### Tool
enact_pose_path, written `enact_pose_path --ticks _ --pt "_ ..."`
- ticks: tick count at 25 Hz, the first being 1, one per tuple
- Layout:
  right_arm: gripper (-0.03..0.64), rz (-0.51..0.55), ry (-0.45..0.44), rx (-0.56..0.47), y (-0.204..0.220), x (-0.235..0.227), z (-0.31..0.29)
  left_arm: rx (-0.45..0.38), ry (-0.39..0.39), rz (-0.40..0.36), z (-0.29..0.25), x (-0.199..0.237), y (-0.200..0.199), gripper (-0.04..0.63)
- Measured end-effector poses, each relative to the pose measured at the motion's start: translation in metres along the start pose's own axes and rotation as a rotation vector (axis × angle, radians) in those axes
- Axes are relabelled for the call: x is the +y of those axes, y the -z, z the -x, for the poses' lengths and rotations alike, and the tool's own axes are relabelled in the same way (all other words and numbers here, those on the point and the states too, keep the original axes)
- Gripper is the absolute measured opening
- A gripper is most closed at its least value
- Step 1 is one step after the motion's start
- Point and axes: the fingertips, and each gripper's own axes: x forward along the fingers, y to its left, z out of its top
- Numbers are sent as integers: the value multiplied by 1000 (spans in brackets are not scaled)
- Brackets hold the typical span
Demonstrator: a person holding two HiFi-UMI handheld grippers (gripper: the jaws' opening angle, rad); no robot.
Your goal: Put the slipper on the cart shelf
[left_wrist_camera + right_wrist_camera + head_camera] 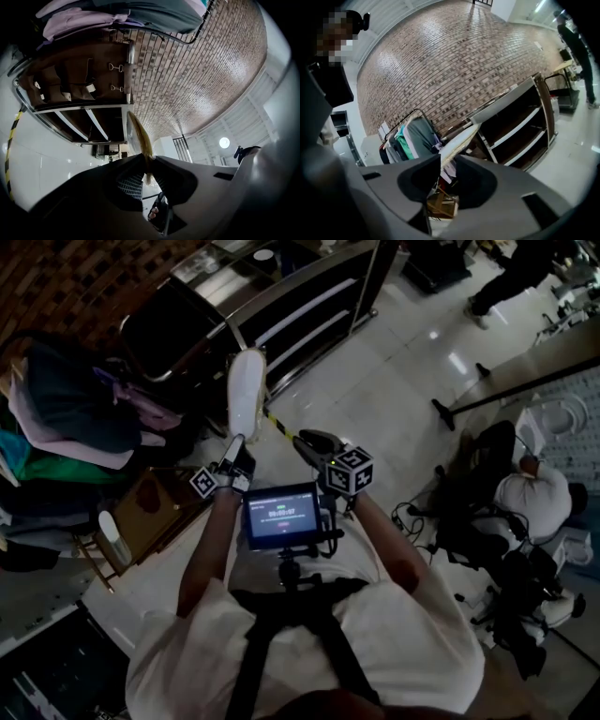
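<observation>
**Head view.** The slipper (246, 390) is held upright, pinched by one narrow edge in the nearly closed left gripper (234, 444). The cart shelf (314, 306) lies at 1 o'clock, beyond the slipper. The right gripper (309, 440), at 3 o'clock of the slipper and clear of it, is parted and holds nothing. A slip is judged possible: so thin a one-sided pinch may let the slipper pivot or drop while it is carried to the shelf.

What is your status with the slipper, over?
Left claw shut on slipper, held upright. Right claw open, empty, apart from slipper. Cart shelf just ahead, slipper not yet on it. Nothing seen in the way.
</observation>
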Motion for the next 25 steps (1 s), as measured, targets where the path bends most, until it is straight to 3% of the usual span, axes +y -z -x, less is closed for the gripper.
enact_pose_path --ticks 9,25 --pt "135 4 137 -78 -37 -77 33 63 -55 23 -72 44 15 60" --pt "135 4 233 -50 -137 -247 39 -4 -189 36 -199 163 -14 60"
